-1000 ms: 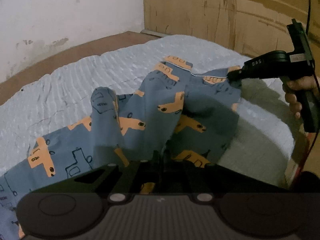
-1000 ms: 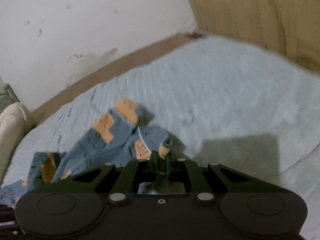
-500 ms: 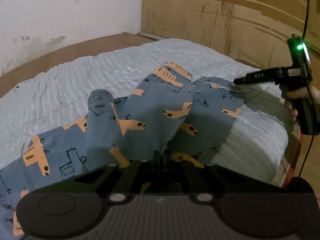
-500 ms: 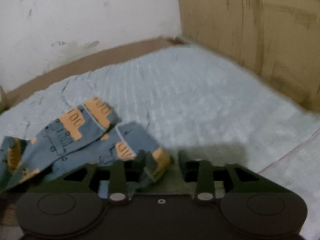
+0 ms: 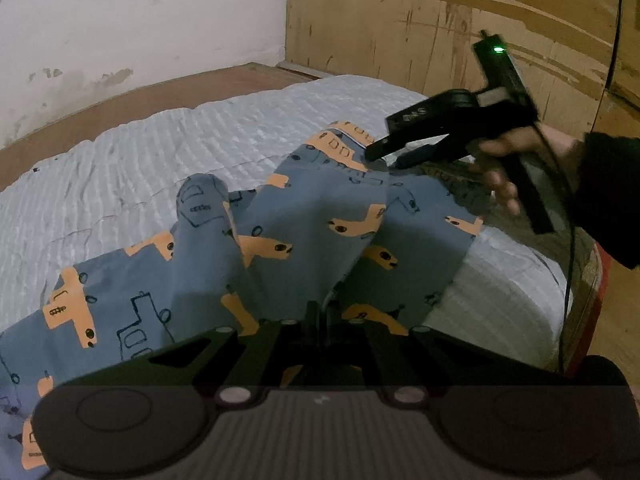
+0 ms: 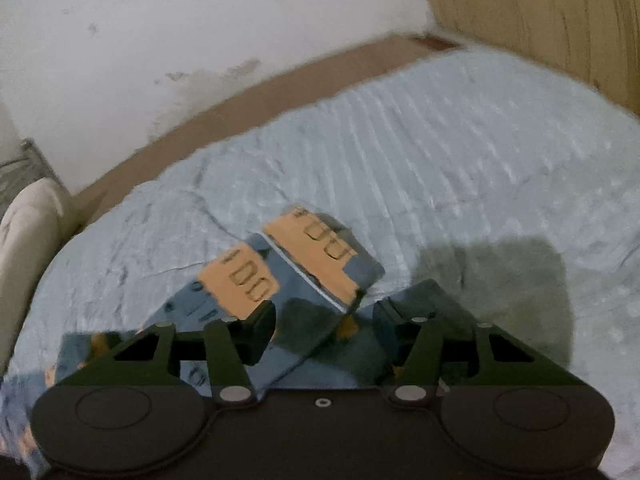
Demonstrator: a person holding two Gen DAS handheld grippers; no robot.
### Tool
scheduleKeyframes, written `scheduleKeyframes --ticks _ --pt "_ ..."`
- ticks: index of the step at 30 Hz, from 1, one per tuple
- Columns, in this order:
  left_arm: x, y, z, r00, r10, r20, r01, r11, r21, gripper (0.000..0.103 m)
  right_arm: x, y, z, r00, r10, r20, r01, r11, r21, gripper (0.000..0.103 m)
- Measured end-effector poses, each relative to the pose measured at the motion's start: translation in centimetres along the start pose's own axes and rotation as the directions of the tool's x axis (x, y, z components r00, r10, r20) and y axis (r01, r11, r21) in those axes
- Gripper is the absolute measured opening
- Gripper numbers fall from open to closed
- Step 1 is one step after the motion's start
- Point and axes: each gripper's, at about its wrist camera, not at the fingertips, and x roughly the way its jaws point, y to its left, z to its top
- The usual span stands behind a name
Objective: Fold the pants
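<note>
Lying across pale blue ribbed bedspread (image 5: 168, 152) on bed: blue pants (image 5: 312, 216) w/ orange vehicle print, bunched and creased, running from approx 8 o'clock in left wrist view up toward 1 o'clock.

Left gripper (image 5: 320, 314) at 6 o'clock of own view, jaws clenched tight, pinching pants fabric; cloth tenting up from the pinch point.

Right gripper (image 5: 386, 156) showing at approx 2 o'clock in left wrist view, held by a hand (image 5: 508, 160) in dark sleeve (image 5: 608, 196), green light glowing on top. Jaws standing apart, released, hovering right over pant-leg ends; in right wrist view, right gripper (image 6: 324, 320) w/ hem edge sitting between jaws but pads not pressing on it. Can't tell if tips touching cloth.

Wooden panel (image 5: 440, 20) at 12–3 o'clock, white wall (image 5: 140, 20) at 10–11 o'clock. Right wrist view blurred.
</note>
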Motion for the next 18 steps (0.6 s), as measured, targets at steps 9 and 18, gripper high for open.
scheduleKeyframes --ticks 9,18 --pt "-0.5 0.2 0.1 1.000 0.003 0.021 -0.002 1.000 -0.007 0.001 0.9 -0.4 0.4 0.999 0.034 0.030 -0.037 0.994 0.107 0.008" --pt "-2.4 -0.7 0.6 0.997 -0.031 0.067 0.028 0.999 0.046 0.000 -9.4 0.2 1.0 0.971 0.040 0.235 -0.021 0.996 -0.082 0.007"
